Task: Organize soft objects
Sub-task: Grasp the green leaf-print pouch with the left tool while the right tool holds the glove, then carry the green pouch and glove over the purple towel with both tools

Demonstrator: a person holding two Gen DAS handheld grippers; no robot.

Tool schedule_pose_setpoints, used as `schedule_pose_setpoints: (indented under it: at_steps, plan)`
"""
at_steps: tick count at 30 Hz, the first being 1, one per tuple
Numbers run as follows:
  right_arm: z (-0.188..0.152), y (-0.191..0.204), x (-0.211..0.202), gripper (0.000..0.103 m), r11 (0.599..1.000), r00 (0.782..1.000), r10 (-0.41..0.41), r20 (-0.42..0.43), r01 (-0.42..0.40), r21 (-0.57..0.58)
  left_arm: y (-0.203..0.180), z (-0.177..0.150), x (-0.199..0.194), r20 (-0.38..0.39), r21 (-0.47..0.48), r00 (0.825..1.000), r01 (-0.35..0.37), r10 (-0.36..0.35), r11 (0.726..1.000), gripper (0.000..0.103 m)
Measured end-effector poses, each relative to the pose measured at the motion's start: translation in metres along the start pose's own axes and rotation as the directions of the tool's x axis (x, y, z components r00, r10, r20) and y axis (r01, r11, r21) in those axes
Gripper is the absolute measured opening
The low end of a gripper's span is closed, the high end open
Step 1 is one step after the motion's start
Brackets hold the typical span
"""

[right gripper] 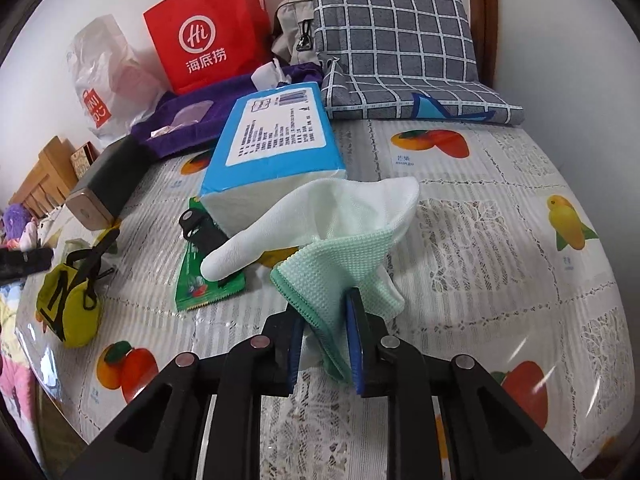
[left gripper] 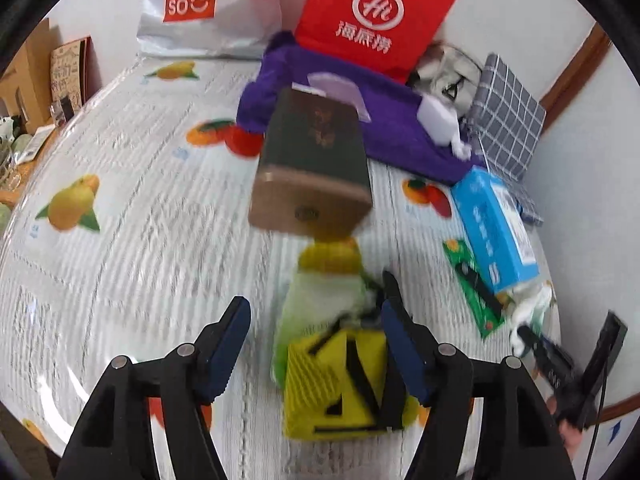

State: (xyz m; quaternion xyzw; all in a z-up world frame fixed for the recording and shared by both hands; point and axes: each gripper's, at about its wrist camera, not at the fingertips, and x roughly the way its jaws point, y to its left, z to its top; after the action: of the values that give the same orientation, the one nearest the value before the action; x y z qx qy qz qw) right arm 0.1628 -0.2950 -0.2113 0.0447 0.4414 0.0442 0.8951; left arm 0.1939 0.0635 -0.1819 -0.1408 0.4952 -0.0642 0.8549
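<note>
A home; fruit-print tablecloth (right gripper: pixel 500 216), shopping bags (left gripper: pixel 376 20), checked cushion (right gripper: pixel 392 28), tissue pack (right gripper: pixel 276 140).

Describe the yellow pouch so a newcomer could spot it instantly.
Start at the red paper bag at the back of the fruit-print table. Come forward past the dark green box; the yellow pouch lies just in front of it. It alone is bright yellow with black straps and markings.
</note>
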Motion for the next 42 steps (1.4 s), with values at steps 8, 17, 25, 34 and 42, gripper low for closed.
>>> schedule_pose_setpoints:
  at_steps: [8, 17, 25, 34, 42]
  plan:
    - [-0.002, 0.001, -0.001, 0.020, 1.000, 1.000, -0.001, -0.010, 0.001, -0.006, -0.024, 0.004, 0.054, -0.137, 0.086, 0.987, -0.068, 0.079, 0.994, 0.064]
    - [0.002, -0.001, 0.003, 0.020, 1.000, 1.000, 0.007, -0.017, -0.007, 0.001, -0.033, 0.010, 0.050, -0.071, 0.092, 0.991, -0.103, 0.109, 0.990, 0.047]
    - [0.003, 0.001, 0.007, 0.021, 1.000, 1.000, 0.000, -0.018, -0.001, -0.007, 0.003, 0.013, 0.019, -0.030, -0.077, 0.999, 0.035, -0.038, 0.996, 0.050]
    - [0.003, 0.001, 0.006, 0.021, 1.000, 1.000, -0.003, -0.019, 0.003, -0.011, 0.037, 0.000, 0.011, -0.062, -0.108, 0.995, -0.085, 0.079, 0.990, 0.053]
    - [0.004, 0.002, -0.013, 0.016, 1.000, 1.000, -0.003, 0.000, 0.003, -0.021, 0.059, 0.005, 0.008, -0.036, -0.185, 0.998, -0.051, 0.045, 0.981, 0.053]
